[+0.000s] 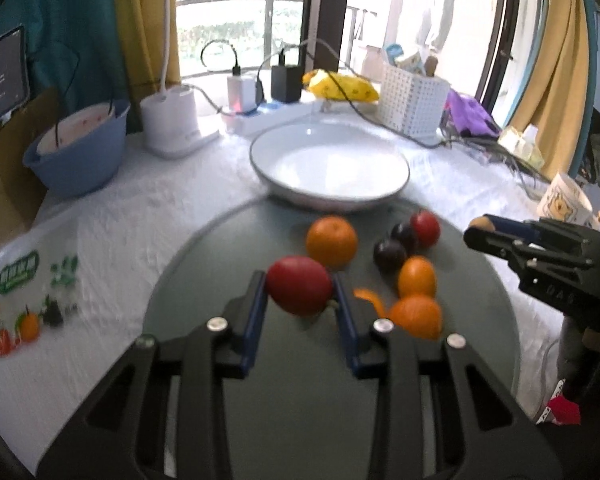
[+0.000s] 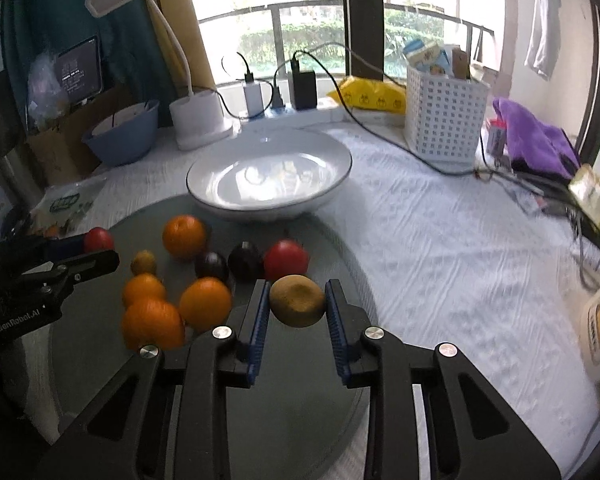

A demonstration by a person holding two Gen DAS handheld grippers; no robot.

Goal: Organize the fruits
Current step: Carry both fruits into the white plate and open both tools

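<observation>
White and bare, the bowl (image 1: 328, 168) sits at upper centre with no fruit in it yet, so we judge the sorting barely begun. At lower left of centre in our left view, the left gripper (image 1: 300, 292) is clamped on a red fruit (image 1: 299, 290), which looks clear of the grey round mat (image 1: 188, 280). Oranges (image 1: 331, 241), dark plums (image 1: 389, 255) and another red fruit (image 1: 425, 229) wait on the mat. In our right view the right gripper (image 2: 297, 304) is clamped on a kiwi (image 2: 297, 306). Blur softens everything; the mat's near edge is hidden behind both grippers.
</observation>
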